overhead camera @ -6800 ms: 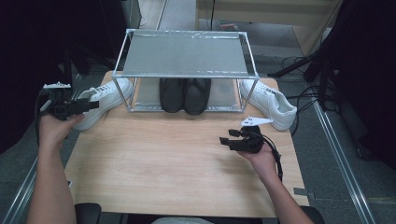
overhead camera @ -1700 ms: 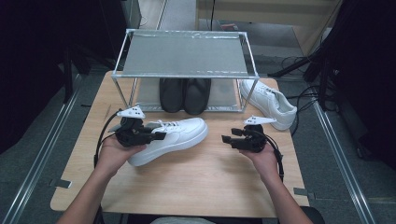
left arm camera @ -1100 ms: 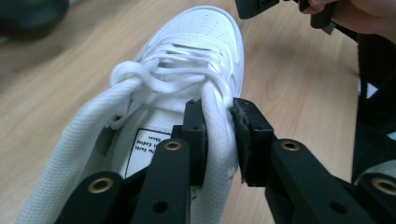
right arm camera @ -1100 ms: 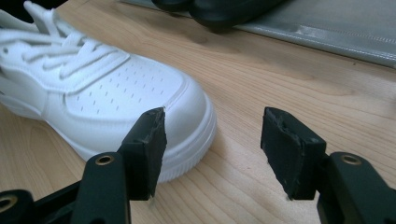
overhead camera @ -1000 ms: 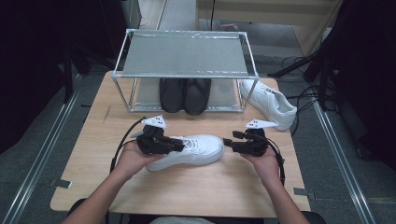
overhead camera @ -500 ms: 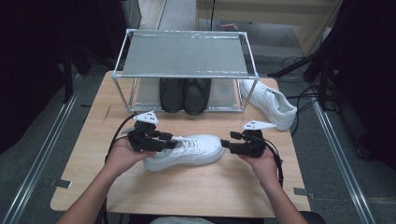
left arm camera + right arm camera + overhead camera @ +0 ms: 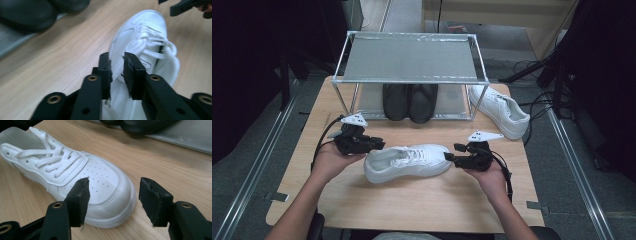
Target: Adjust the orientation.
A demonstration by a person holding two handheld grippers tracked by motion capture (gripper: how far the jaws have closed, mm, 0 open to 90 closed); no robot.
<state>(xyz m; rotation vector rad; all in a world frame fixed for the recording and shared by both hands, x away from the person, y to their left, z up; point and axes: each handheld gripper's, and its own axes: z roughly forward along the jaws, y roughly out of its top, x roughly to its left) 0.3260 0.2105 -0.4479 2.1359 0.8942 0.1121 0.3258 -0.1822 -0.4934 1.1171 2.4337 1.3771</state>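
From my seat at the controls, the white sneaker lies on its sole at the middle of the table, toe toward my right hand and heel toward my left. My left tongs sit at the heel: in the left gripper view the two pads have just been closing on the white collar of the heel, and they appear to pinch it, though the blur there leaves me a little unsure how firmly. My right tongs stand open just in front of the toe cap, the pads apart on either side with wood showing between one of them and the shoe. Farther back, a pair of black shoes rests side by side on the lower level of the metal rack, under its grey top shelf. A second white sneaker lies on the table just beside the rack's right leg.
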